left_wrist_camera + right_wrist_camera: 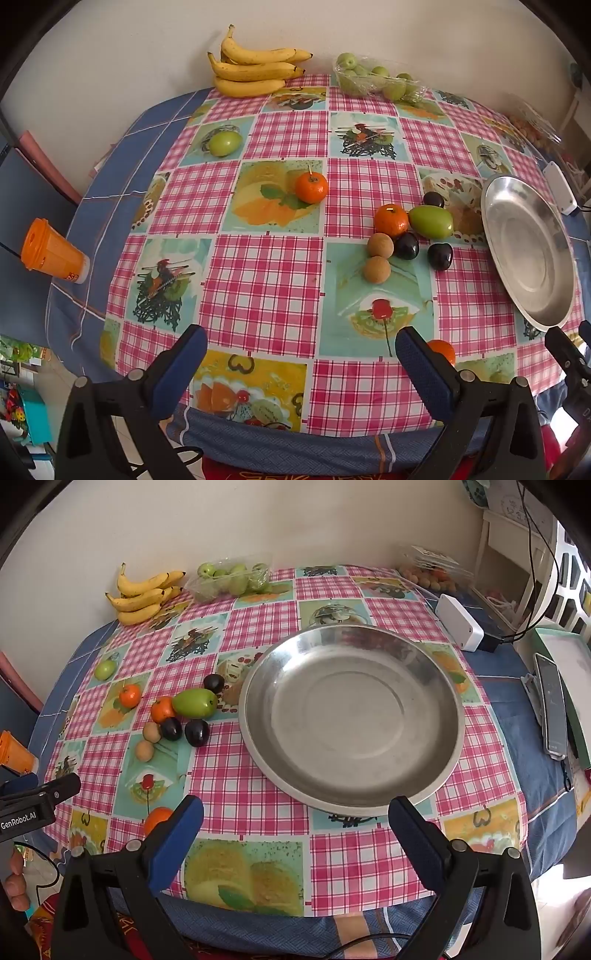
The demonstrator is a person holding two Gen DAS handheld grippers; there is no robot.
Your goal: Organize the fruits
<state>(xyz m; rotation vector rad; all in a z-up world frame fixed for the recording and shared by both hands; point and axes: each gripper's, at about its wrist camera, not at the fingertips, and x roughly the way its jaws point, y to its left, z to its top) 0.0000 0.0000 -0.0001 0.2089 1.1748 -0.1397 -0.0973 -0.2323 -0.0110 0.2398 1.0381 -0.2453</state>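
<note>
An empty steel plate [351, 716] [528, 251] sits on the checked tablecloth. Left of it lies a cluster of fruit: a green mango [194, 702] [430, 221], an orange [161, 709] [391, 220], three dark plums [197, 732] [439, 256] and two small brown fruits [144, 750] [376, 270]. Further off lie another orange [311, 187] [129, 695] and a green fruit [225, 143] [105, 669]. A third orange [441, 350] [157, 818] peeks out by the near edge. My left gripper [301, 363] and right gripper [295, 836] hover open above the near edge, holding nothing.
Bananas [255, 70] [144, 594] and a clear tray of green fruits [376, 79] [232, 578] stand at the back by the wall. An orange cup [51, 253] is at the left edge. A white box [459, 627], a phone [552, 709] and a bag of small fruits [430, 574] are at right.
</note>
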